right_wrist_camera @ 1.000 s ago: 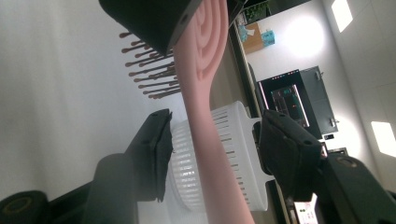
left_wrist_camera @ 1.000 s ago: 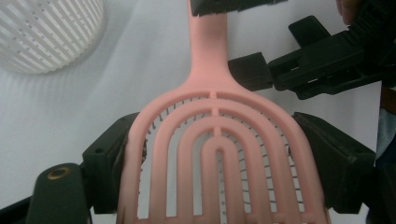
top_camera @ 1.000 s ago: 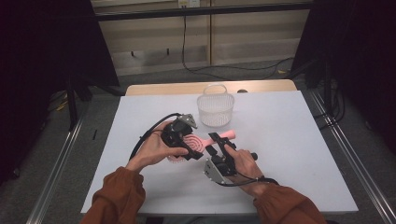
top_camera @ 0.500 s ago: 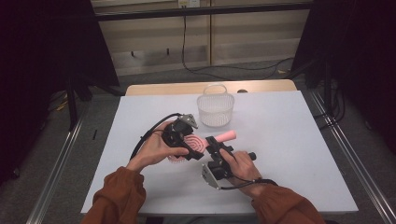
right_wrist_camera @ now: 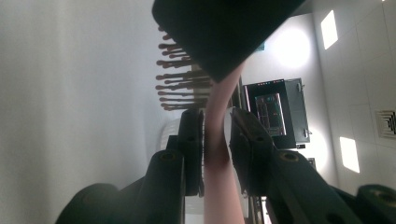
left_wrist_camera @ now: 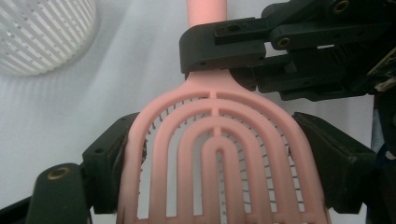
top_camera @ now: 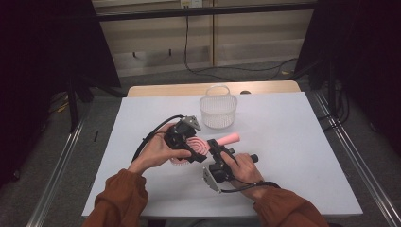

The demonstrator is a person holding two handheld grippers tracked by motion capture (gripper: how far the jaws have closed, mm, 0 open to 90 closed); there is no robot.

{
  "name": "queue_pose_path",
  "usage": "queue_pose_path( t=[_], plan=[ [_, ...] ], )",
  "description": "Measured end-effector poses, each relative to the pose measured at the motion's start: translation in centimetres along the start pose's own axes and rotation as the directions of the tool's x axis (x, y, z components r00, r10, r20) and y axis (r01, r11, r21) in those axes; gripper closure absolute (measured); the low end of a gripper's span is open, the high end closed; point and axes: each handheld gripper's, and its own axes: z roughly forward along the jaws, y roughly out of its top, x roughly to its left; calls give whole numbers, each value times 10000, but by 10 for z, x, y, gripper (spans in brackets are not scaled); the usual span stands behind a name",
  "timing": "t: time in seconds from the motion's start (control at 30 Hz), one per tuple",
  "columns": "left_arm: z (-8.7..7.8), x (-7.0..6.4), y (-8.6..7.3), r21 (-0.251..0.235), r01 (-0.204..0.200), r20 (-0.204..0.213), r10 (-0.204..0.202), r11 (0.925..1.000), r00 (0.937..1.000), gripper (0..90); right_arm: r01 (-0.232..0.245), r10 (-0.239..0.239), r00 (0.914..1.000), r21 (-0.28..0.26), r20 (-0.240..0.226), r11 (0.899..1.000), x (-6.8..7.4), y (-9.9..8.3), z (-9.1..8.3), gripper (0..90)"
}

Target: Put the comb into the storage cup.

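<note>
On the white desk (top_camera: 293, 142), near a ribbed basket (top_camera: 218, 111), a pink hairbrush (left_wrist_camera: 219, 154) is held above the surface. The left tool (top_camera: 189, 142) clamps its head, the right tool (top_camera: 220, 150) its handle: seemingly a handover, calling next for one tool to release.

A pink hairbrush (top_camera: 208, 144) sits near the middle of the high view, its vented paddle head toward the lower left and its plain round handle pointing to the upper right, lifted off the white counter (top_camera: 293, 127). In the left gripper view its head (left_wrist_camera: 219, 158) takes up the lower centre, nested arched ribs with fine bristles showing through the slots, the handle running off the top edge. In the right gripper view it is seen edge-on, bristles pointing left in the upper centre.
</note>
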Motion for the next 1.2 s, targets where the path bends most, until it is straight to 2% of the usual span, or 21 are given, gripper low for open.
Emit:
queue_pose_path(
  t=[0.13, 0.23, 0.57, 0.7, 0.83, 0.87, 0.9, 1.13, 1.2],
  plan=[
    [0, -1, 0, 68, 3, -81, -3, 10000, 10000, 197, 123, -122, 9999, -120, 100, 9999, 1, 2, 0, 769],
    [1, -1, 0, 34, 18, -90, -17, 10000, 10000, 197, -34, 35, 9999, -127, 116, 9999, 1, 1, 1, 794],
    [3, 1, 0, -64, 96, 1, -96, 9999, 10000, 195, -197, 196, 9995, 77, 229, 9998, 3, 1, 1, 804],
    [3, 1, 0, -87, -43, -91, 42, 10000, 10000, 194, -230, 229, 9995, 67, 224, 9997, 3, 0, 2, 803],
    [3, 1, 0, -111, 35, -137, -37, 9999, 9999, 193, -151, 149, 9995, 48, 263, 9999, 3, 0, 2, 805],
    [4, 1, 0, -234, 92, -45, -93, 9997, 9999, 192, -103, 102, 9995, 39, 305, 9999, 3, 0, 2, 805],
    [3, 2, 0, -183, -16, -4, 16, 9998, 10000, 192, -140, 138, 9995, 65, 299, 9999, 3, 0, 2, 805],
    [1, 1, -1, -433, -76, -34, 75, 9990, 10000, 185, -374, 371, 9989, 97, 295, 9993, 3, 0, 2, 807],
    [1, 1, -1, -522, -85, -48, 83, 9986, 10000, 183, -307, 304, 9991, 101, 296, 9995, 2, 0, 1, 808]
  ],
)
